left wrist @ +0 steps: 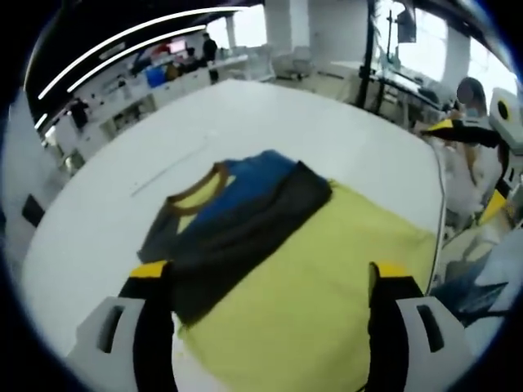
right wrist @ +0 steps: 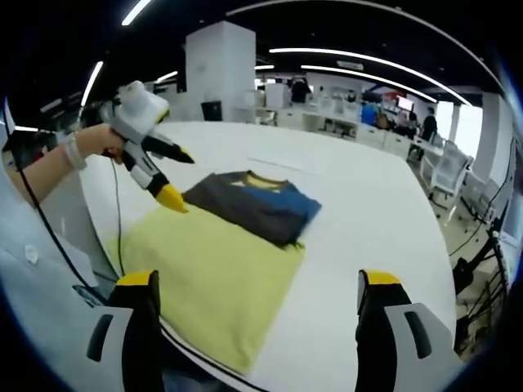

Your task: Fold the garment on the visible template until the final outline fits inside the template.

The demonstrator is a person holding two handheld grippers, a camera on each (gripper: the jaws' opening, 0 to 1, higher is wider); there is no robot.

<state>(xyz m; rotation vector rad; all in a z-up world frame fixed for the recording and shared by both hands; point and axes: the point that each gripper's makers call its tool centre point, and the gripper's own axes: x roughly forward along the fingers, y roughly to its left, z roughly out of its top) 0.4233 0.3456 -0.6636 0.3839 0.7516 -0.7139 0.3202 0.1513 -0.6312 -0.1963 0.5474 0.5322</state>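
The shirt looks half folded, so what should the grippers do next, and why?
Probably lower the open left gripper onto the shirt's dark folded edge and grip it. Both grippers hang open above the table, holding nothing, and the shirt lies partly folded on the yellow sheet.

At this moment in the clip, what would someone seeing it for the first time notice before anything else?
The eye lands on the yellow template spread on the white table, with the folded garment, dark grey and blue with a yellow collar, lying across its far end. In the right gripper view the left gripper hangs open above the template's edge, held by a person's hand. The right gripper is open too, empty above the template's near end.
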